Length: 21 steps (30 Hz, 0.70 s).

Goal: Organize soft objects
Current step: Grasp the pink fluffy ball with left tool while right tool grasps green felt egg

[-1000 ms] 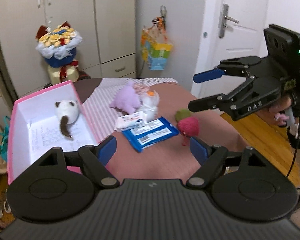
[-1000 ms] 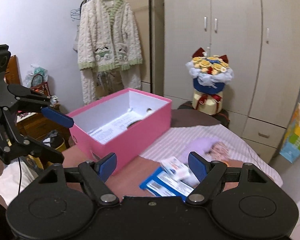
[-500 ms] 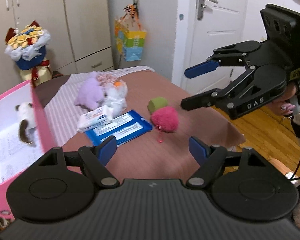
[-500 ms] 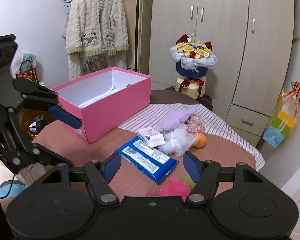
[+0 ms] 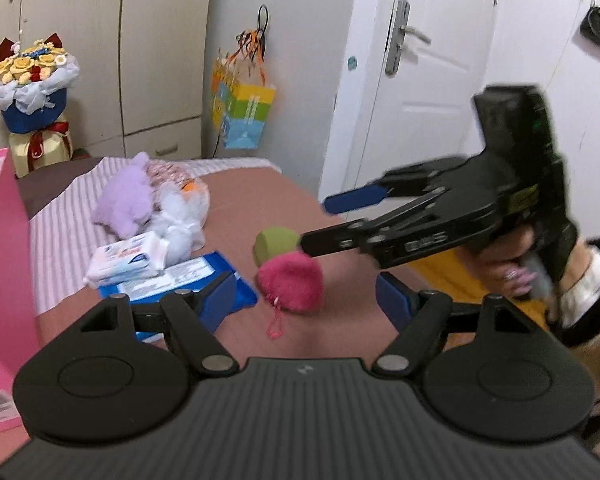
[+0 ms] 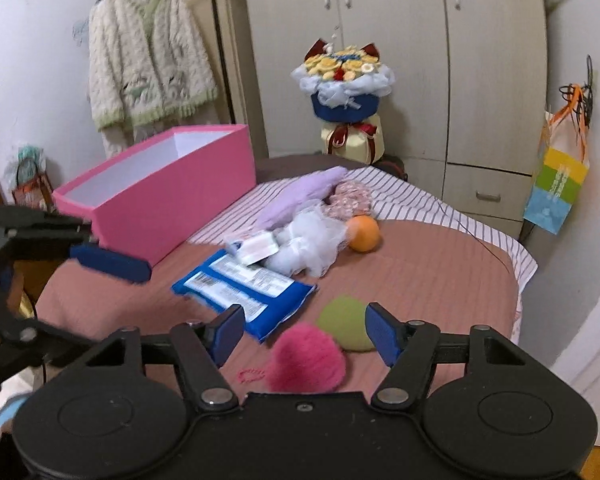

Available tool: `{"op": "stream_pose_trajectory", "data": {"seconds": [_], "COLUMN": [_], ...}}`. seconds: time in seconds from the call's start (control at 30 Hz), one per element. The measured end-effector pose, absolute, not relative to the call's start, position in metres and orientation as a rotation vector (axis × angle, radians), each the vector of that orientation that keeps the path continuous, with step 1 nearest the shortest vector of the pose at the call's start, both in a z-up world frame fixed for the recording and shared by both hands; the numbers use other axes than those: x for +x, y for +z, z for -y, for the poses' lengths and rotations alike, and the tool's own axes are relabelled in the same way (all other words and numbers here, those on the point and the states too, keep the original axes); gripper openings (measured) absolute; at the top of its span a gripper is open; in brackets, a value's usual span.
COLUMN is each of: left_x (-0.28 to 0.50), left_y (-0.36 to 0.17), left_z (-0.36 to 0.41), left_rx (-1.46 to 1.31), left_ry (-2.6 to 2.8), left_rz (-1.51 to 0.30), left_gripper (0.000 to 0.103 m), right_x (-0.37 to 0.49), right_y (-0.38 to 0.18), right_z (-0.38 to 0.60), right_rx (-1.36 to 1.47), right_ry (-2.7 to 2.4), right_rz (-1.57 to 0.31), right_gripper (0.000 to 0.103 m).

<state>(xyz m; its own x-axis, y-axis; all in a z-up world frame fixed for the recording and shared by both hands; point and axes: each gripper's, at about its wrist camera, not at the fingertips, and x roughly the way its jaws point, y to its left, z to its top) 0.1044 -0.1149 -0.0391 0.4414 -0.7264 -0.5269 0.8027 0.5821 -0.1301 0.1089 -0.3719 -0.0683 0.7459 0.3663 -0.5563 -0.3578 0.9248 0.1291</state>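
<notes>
A pink fluffy pom-pom (image 5: 291, 281) (image 6: 306, 362) and a green ball (image 5: 274, 239) (image 6: 346, 322) lie side by side on the brown bed. A purple plush (image 5: 126, 199) (image 6: 296, 196), a white fluffy toy (image 6: 308, 242) and an orange ball (image 6: 363, 233) lie further back. My left gripper (image 5: 306, 298) is open and empty, just above the pom-pom. My right gripper (image 6: 304, 330) is open and empty, over the pom-pom and green ball; it also shows in the left wrist view (image 5: 320, 224). The pink box (image 6: 160, 192) stands at the left.
A blue wipes pack (image 6: 242, 284) and a small white tissue pack (image 5: 126, 258) lie between the toys and the box. A flower bouquet (image 6: 346, 96) stands behind the bed. A coloured bag (image 6: 556, 188) hangs on the wardrobe. The bed edge is at the right.
Both grippers have swung away from the pink box toward the pom-pom and green ball and come lower. The right gripper now reaches over the green ball. Both stay open.
</notes>
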Motion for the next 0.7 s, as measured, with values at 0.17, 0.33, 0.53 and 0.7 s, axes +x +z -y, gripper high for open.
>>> {"op": "stream_pose_trajectory", "data": {"seconds": [0.17, 0.33, 0.53, 0.7], "left_x": [0.107, 0.117, 0.129, 0.131], "left_y": [-0.058, -0.076, -0.100, -0.111], "left_z": [0.142, 0.168, 0.191, 0.205], "left_rx": [0.182, 0.219, 0.239, 0.260], "left_ry": [-0.928, -0.913, -0.871, -0.822], "left_rz": [-0.547, -0.554, -0.595, -0.583], "left_gripper": [0.076, 0.076, 0.073, 0.073], "right_x": [0.133, 0.148, 0.167, 0.176], "right_y": [-0.096, -0.108, -0.120, -0.131], "right_z": [0.382, 0.391, 0.406, 0.409], "right_rx": [0.092, 0.143, 0.227, 0.295], "right_ry": [0.396, 0.401, 0.414, 0.442], "right_rz": [-0.614, -0.634, -0.702, -0.748], "right_gripper": [0.066, 0.066, 0.066, 0.066]}}
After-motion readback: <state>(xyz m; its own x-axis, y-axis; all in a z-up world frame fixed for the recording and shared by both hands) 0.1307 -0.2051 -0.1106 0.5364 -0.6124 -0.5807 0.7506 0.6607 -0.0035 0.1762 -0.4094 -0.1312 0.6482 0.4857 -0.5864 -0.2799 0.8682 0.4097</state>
